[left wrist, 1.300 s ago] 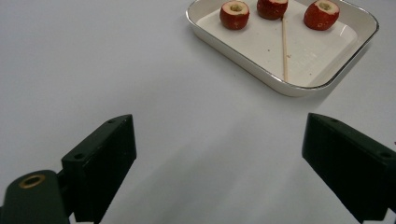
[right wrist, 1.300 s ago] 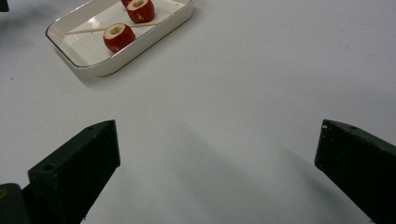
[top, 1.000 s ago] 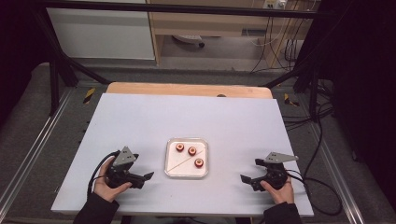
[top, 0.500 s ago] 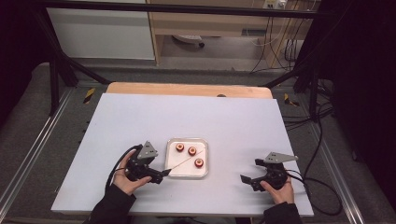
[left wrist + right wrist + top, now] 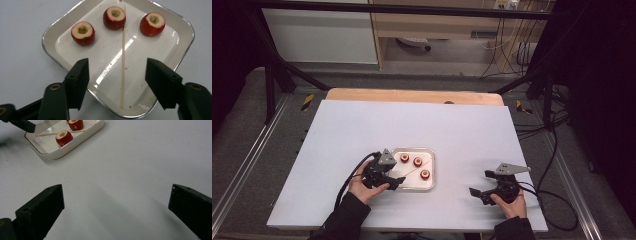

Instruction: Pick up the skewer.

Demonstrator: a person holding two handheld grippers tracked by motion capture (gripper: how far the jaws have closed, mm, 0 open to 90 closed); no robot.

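A white tray (image 5: 433,167) with a metal rim holds three red cored fruits (image 5: 417,161) and a thin wooden skewer (image 5: 414,170). My left gripper (image 5: 398,181) is at the tray's near left corner. In the left gripper view its jaws (image 5: 117,75) stand on either side of the skewer's (image 5: 123,62) near end without touching it. They have just been closing. The fruits (image 5: 82,33) (image 5: 114,17) (image 5: 152,24) lie beyond them. My right gripper (image 5: 476,194) rests open on the table to the right of the tray, with nothing between its jaws (image 5: 116,205).
The tray (image 5: 82,137) lies at the far left in the right gripper view, with bare white table between it and that gripper. The white tabletop (image 5: 412,125) stretches back to a wooden strip (image 5: 412,96). Cables trail off the table's right side.
My left gripper has moved right across the table to the tray's corner, and its jaws stand narrower than before. The right gripper has not moved.
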